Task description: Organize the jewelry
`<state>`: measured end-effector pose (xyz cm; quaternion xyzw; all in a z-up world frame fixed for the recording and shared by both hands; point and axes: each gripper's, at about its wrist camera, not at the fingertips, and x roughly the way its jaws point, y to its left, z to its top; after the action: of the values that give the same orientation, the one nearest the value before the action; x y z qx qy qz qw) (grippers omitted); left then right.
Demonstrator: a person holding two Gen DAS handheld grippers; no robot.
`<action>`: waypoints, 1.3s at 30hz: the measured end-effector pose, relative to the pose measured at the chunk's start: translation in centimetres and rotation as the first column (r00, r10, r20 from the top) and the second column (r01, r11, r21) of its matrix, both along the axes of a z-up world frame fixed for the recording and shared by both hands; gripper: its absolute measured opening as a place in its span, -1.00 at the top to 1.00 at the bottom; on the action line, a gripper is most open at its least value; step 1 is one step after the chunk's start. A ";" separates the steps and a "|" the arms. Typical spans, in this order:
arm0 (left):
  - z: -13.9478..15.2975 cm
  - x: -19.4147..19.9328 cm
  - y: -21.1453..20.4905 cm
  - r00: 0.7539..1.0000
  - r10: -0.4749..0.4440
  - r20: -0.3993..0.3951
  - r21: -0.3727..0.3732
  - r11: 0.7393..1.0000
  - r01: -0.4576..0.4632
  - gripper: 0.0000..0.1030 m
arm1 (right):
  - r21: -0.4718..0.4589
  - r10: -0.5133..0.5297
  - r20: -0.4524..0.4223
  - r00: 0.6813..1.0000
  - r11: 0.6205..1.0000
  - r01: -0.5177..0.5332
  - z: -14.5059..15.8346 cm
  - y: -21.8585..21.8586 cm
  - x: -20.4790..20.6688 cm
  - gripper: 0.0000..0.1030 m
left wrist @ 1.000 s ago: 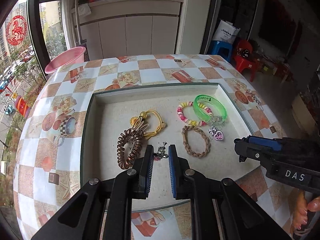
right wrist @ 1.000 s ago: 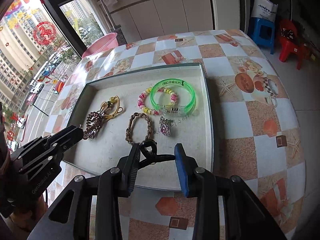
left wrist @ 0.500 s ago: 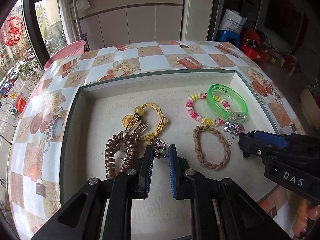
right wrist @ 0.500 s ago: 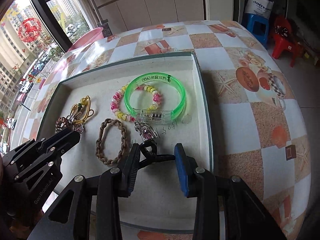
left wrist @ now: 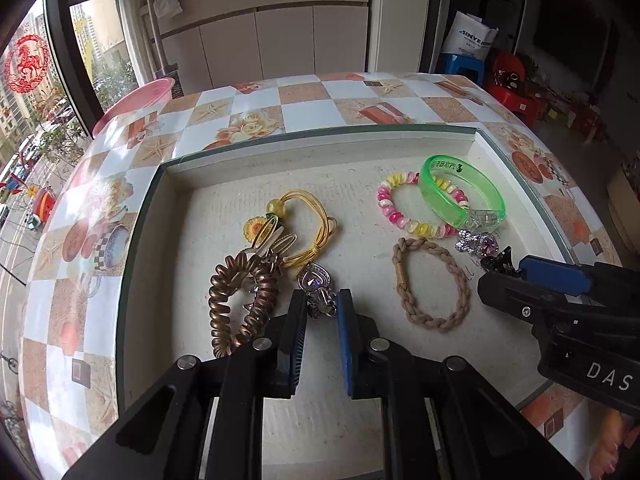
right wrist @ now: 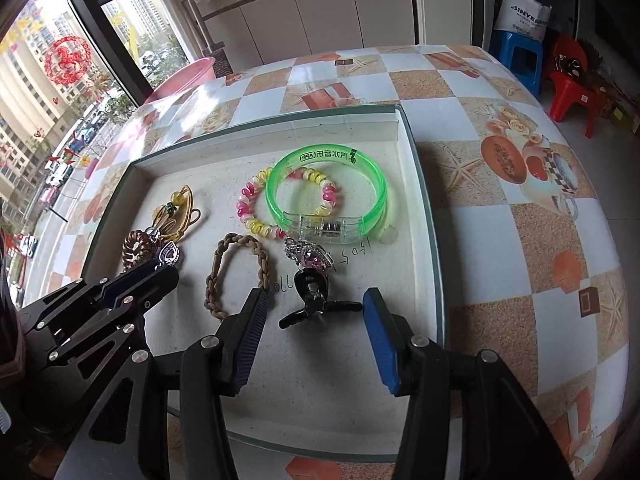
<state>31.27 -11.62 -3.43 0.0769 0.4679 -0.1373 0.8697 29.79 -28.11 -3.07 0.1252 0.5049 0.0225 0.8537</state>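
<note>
A shallow white tray [left wrist: 400, 138] on the table holds jewelry. My left gripper [left wrist: 321, 307] is shut on a silver purple-heart earring [left wrist: 316, 284], beside a brown coil hair tie [left wrist: 240, 300] and a yellow cord tie [left wrist: 308, 224]. My right gripper [right wrist: 316, 312] is open; a black hair clip [right wrist: 314, 300] lies on the tray between its fingers, touching neither. Ahead of it lie a pink-stone brooch [right wrist: 308, 256], a green bangle [right wrist: 326, 192], a pink-yellow bead bracelet [right wrist: 260, 216] and a braided tan band [right wrist: 236, 272].
The tray [right wrist: 424, 200] sits on a round table with a checkered patterned cloth [right wrist: 520, 220]. A pink basin [left wrist: 136, 102] stands at the far left edge. Cabinets, a blue stool [right wrist: 516, 56] and red stools lie beyond.
Both grippers moved forward over the tray. The right gripper opened and let go of the black clip, which now lies on the tray near the brooch. The left still holds the earring.
</note>
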 end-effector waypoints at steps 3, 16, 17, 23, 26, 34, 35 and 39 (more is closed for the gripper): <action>0.4 -0.1 0.2 1.000 0.005 0.003 -0.004 1.000 -0.005 0.46 | 0.055 -0.010 0.010 1.000 0.998 0.009 0.3 -0.4 -0.2 -0.17; 1.4 -0.1 0.6 0.999 0.024 0.030 -0.010 1.000 -0.023 0.45 | 0.188 -0.065 0.062 0.996 0.981 0.052 2.7 -2.3 -1.2 -0.25; 1.4 0.0 0.6 0.999 0.027 0.031 -0.010 1.000 -0.027 0.45 | 0.192 -0.069 0.062 0.996 0.980 0.056 2.7 -2.4 -1.2 -0.25; 2.1 0.1 0.7 0.998 0.034 0.057 0.003 0.999 -0.035 0.06 | 0.204 -0.083 0.067 0.994 0.977 0.068 2.9 -2.9 -1.2 -0.25; 3.1 -0.4 1.0 0.989 0.062 0.131 -0.001 0.998 -0.063 -1.00 | 0.211 -0.094 0.072 0.993 0.974 0.077 3.0 -3.1 -1.4 -0.25; 3.4 -0.4 1.5 0.990 0.064 0.126 0.009 0.998 -0.066 -1.00 | 0.209 -0.083 0.061 0.995 0.976 0.068 3.0 -2.9 -1.3 -0.25; 3.4 -0.5 1.6 0.990 0.066 0.128 0.013 0.998 -0.068 -1.00 | 0.209 -0.079 0.057 0.995 0.976 0.065 2.9 -2.8 -1.3 -0.25; 3.3 -0.6 2.1 0.988 0.081 0.132 0.026 0.996 -0.085 -1.00 | 0.179 -0.067 0.043 0.997 0.982 0.058 2.6 -2.1 -1.1 -0.34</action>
<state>30.66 -9.53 -0.15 0.0798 0.4149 -0.0884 0.9021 28.66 -30.25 -0.50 0.2162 0.4757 0.0437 0.8515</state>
